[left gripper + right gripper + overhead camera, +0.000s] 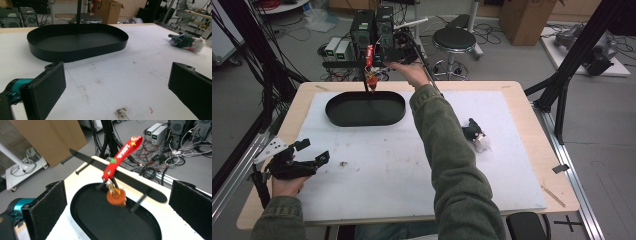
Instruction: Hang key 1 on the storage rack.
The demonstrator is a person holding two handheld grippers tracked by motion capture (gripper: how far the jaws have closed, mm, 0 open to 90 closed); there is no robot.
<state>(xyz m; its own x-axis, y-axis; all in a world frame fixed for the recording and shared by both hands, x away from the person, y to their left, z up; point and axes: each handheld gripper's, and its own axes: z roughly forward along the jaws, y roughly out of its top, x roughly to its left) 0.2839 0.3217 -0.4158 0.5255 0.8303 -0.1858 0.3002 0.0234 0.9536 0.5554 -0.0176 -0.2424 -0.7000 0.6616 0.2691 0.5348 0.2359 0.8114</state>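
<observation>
White padding covers the bench (pixel 377 185), and near its far edge sits a black oval tray (pixel 365 108). Over that tray the right tool (pixel 117 202) stands with jaws wide apart, and between them a red strap keychain (pixel 119 157) hangs, untouched by either pad. At the near left corner rests the left tool (pixel 314 151), also wide and holding nothing.

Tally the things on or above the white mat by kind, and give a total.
Black oval tray: 1
Red strap keychain with orange charm: 1
Small plush toy: 1
Total: 3
</observation>
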